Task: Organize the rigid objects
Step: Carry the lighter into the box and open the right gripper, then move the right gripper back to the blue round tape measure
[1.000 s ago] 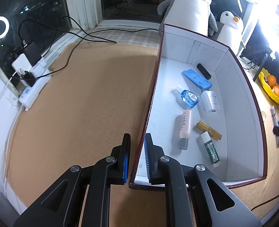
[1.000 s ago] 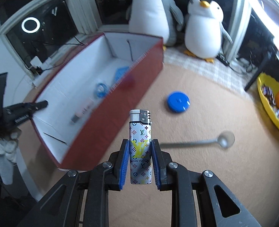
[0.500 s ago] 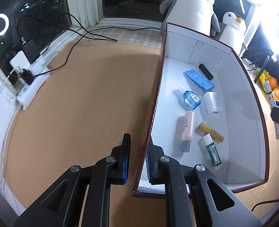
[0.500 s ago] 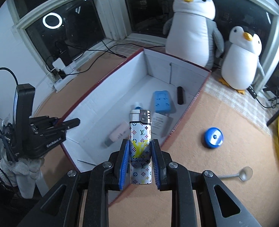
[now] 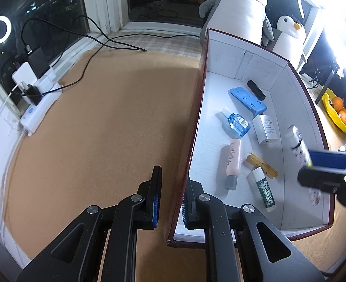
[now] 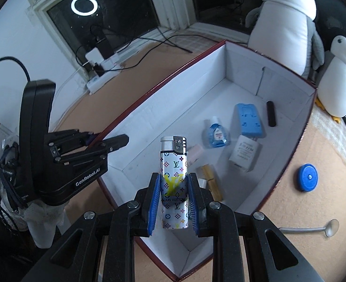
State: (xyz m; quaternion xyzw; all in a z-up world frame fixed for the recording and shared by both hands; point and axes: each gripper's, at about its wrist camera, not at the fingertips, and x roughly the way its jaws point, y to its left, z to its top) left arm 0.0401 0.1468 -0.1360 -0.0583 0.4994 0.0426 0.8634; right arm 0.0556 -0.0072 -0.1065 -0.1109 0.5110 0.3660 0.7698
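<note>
A red box [image 5: 243,61] with a white inside stands on the brown mat. My left gripper [image 5: 173,181] is shut on its left wall near the front corner. In the right wrist view that left gripper [image 6: 107,141] clamps the box [image 6: 173,98] rim. My right gripper [image 6: 174,178] is shut on a white lighter [image 6: 174,164] with coloured monograms. It holds the lighter upright over the box's near end. From the left wrist the lighter [image 5: 299,150] shows blurred at the box's right wall. Inside lie a pink tube [image 5: 231,162], a blue bottle [image 5: 237,123] and a white charger [image 5: 265,129].
Also in the box are a blue case [image 5: 248,99], a black stick [image 5: 256,90], a gold clip [image 5: 262,165] and a lip balm [image 5: 263,191]. A blue round disc [image 6: 308,177] and a spoon [image 6: 313,229] lie right of the box. Plush penguins [image 6: 288,21] stand behind; a power strip [image 5: 39,108] lies left.
My right gripper has carried the lighter leftward, from over the mat beside the box to over the box's near end. The left gripper has stayed clamped on the wall.
</note>
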